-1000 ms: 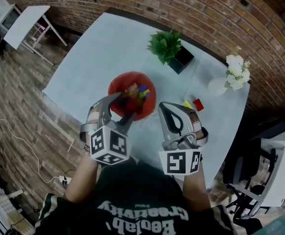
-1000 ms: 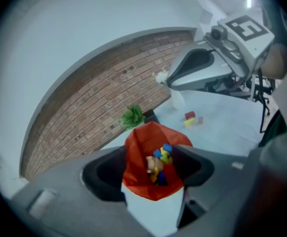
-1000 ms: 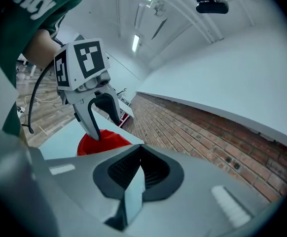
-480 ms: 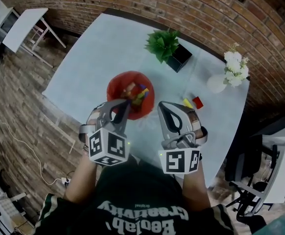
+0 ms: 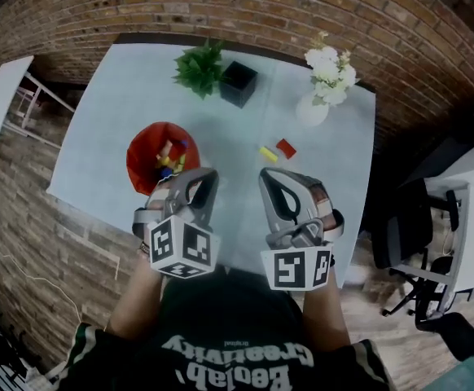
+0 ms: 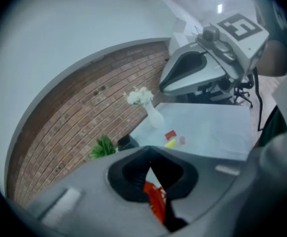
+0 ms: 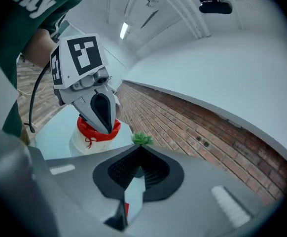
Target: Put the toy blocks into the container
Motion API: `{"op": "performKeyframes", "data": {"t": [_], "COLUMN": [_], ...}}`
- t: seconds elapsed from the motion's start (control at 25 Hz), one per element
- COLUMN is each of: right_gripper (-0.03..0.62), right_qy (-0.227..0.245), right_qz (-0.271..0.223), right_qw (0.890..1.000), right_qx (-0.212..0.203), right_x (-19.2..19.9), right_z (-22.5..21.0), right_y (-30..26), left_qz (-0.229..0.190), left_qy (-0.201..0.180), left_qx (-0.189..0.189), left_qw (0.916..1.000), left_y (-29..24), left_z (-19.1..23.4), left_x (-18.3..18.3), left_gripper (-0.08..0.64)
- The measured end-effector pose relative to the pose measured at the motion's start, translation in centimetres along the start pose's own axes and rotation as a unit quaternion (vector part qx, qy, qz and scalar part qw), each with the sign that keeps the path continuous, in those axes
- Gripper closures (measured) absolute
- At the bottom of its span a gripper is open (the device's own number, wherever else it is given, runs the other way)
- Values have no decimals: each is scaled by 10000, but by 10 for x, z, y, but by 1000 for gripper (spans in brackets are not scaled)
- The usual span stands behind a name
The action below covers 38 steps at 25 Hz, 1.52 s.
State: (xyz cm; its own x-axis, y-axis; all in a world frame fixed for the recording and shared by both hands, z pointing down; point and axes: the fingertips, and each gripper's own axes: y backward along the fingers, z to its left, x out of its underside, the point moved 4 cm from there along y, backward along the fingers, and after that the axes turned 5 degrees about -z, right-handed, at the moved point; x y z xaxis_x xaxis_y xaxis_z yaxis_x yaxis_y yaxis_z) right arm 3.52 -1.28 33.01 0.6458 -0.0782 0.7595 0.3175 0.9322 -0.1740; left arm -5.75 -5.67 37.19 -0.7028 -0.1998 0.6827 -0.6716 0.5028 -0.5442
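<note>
Red container point(image 5: 149, 149) partly behind closed empty left gripper point(image 5: 207, 177), right gripper point(image 5: 266, 176) closed, blocks point(image 5: 170, 155) blurred

Rough brick wall point(image 5: 221, 6), smooth matt table point(image 5: 115, 120)

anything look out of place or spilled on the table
A yellow block and a red block lie loose on the table, outside the red container, near the white vase. Nothing looks tipped, spilled or broken.

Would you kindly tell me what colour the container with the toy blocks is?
The container is red, shown best in the head view.
</note>
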Motion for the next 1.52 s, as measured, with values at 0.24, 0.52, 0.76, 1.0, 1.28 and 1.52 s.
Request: {"op": "performKeyframes", "data": {"t": [0.24,0.52,0.76,1.0,1.28,1.52], "right_gripper": [584,584,584,584,584,584], "right_qy": [-79,-208,-386,-621,-870,-987], "right_qz": [514,826,1013,1368,1742,1839], "right_qw": [9970,9940,9916,9865,9789,9754], "right_qx": [568,692,702,650,623,704], "right_x": [48,80,103,133,164,179], "right_z": [-32,-35,-33,-25,-17,-17], "right_y": [63,93,100,105,109,109], "left_qz": [-382,-473,-23,513,871,1168], "left_qy": [-372,-602,-568,-262,-269,-175], "left_qx": [554,886,1771,2381,2710,2906], "left_qw": [9970,9931,9826,9695,9583,9495], "left_y": [-44,-71,-129,-207,-260,-283], "left_z": [-51,-86,-119,-143,-156,-165], "left_x": [-57,-83,-55,-15,12,33], "left_gripper": [558,558,387,380,373,373]}}
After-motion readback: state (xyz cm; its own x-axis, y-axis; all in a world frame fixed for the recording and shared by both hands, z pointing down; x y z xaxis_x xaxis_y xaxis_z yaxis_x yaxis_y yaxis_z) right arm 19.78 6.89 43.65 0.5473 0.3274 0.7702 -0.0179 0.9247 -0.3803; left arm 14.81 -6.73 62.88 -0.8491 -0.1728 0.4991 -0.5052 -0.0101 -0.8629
